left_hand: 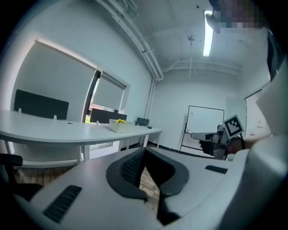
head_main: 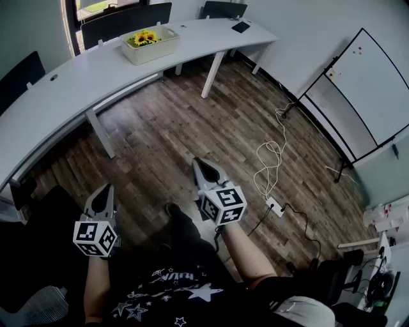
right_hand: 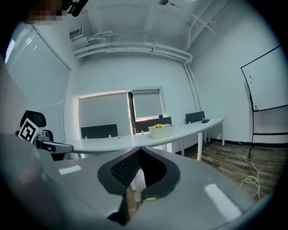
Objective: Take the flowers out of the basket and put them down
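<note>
Yellow flowers (head_main: 143, 38) stand in a cream basket (head_main: 151, 51) on the long curved white table (head_main: 77, 83) at the far end of the room. The flowers (right_hand: 158, 126) and basket (right_hand: 161, 131) show small in the right gripper view; the basket (left_hand: 119, 127) shows small in the left gripper view. My left gripper (head_main: 103, 192) and right gripper (head_main: 203, 165) are held low over the wooden floor, far from the table. Both are shut with nothing between the jaws.
A whiteboard (head_main: 358, 96) on a stand is at the right. A white cable and power strip (head_main: 276, 205) lie on the floor. Dark chairs (head_main: 121, 19) stand behind the table. A keyboard-like dark item (head_main: 241, 27) lies at the table's far end. An office chair (head_main: 45, 306) is beside me.
</note>
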Demonstrator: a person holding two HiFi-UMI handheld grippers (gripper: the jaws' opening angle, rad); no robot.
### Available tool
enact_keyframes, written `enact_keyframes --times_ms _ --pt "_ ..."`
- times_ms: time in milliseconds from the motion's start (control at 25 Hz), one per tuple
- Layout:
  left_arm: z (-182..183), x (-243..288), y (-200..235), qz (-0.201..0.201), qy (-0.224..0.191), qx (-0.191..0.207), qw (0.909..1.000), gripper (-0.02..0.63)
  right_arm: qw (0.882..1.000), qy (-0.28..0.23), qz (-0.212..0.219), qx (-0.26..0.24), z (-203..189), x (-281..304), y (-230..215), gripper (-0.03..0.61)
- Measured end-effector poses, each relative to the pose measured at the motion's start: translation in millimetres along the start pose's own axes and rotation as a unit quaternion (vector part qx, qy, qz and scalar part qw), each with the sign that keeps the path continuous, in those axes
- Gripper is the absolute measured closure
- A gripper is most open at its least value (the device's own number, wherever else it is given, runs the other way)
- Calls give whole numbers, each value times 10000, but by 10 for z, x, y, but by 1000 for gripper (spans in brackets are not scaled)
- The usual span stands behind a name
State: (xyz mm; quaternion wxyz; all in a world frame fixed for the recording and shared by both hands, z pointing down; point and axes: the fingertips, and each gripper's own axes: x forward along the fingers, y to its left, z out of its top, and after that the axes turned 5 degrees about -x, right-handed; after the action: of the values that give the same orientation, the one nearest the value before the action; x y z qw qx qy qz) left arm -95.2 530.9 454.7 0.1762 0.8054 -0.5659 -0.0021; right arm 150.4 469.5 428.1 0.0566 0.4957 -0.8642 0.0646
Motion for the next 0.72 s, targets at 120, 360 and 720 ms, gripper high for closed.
enact_keyframes --times_ms 120,360,720 --pt "51 -78 9 -41 -56 -37 10000 604 10000 -16 -11 -46 29 -46 78 577" --pt "117 -183 -83 -10 -175 38 9998 604 10000 7 46 -52 48 -79 86 577" --pt "72 -199 -153 -35 -165 141 9998 604 9998 -85 183 -32 -36 -77 46 577"
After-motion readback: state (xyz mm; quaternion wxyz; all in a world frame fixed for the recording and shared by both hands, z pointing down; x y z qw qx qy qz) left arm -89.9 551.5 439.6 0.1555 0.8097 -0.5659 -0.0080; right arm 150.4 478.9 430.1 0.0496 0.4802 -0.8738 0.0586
